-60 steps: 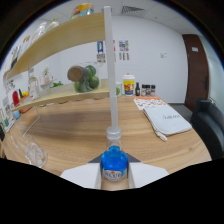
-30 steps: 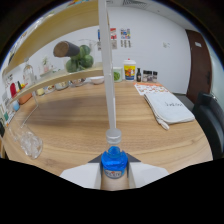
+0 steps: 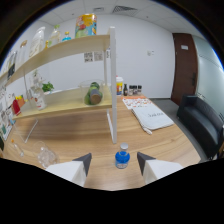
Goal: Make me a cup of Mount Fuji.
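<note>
Your landmark is the small blue-capped bottle (image 3: 122, 157), standing upright on the wooden table (image 3: 150, 145). It sits between the two fingers of your gripper (image 3: 114, 162), a little ahead of the tips, with a clear gap on either side. The fingers are spread wide and press on nothing; the bottle rests on its own base.

Just behind the bottle rises the white upright post (image 3: 112, 90) of the two-tier shelf unit (image 3: 65, 102). On the lower shelf, behind the bottle and off to its left, is a clear jar with something dark green inside (image 3: 94, 93). More bottles and jars stand further left along the shelves, too small to name. Behind the bottle to the right, a few small dark bottles (image 3: 131, 90) stand at the far table edge. To its right lies a white bag or folded sheet (image 3: 154, 120), with a dark sofa (image 3: 200, 117) and a brown door (image 3: 184, 65) beyond. Left of the bottle, near the table's front, is some clear glassware (image 3: 46, 156).

As for progress, you look near the start. No filled cup shows anywhere, and nothing appears poured or mixed. The bottle is set out, but its cap is on, and the pouring and assembling are all left to do.
</note>
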### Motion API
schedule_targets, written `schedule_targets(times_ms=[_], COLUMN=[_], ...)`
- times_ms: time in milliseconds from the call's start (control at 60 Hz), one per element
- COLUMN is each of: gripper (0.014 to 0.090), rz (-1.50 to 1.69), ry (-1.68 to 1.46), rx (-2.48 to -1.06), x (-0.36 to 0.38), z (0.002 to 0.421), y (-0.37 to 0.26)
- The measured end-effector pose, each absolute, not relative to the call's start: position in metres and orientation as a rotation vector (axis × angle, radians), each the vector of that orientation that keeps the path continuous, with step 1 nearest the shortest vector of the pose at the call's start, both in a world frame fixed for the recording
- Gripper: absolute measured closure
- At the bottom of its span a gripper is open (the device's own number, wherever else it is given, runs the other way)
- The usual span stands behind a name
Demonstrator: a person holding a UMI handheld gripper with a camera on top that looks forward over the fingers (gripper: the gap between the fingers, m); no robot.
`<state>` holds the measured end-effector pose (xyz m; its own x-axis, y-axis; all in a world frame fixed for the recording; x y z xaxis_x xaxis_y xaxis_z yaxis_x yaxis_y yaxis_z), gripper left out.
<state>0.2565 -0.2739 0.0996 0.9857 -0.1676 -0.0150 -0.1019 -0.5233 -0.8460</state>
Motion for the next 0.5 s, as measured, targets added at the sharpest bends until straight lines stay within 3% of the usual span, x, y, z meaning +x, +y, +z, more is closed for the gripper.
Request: schedule_targets(times_ms=[150,500], gripper=[0.0196,0.0196], rz=[-0.043,0.032], ry=[0.203,0.105], rx=[-2.096,-2.097], x=[0.197,0.049], z=[0.141,0.163], y=[-0.286,-0.249])
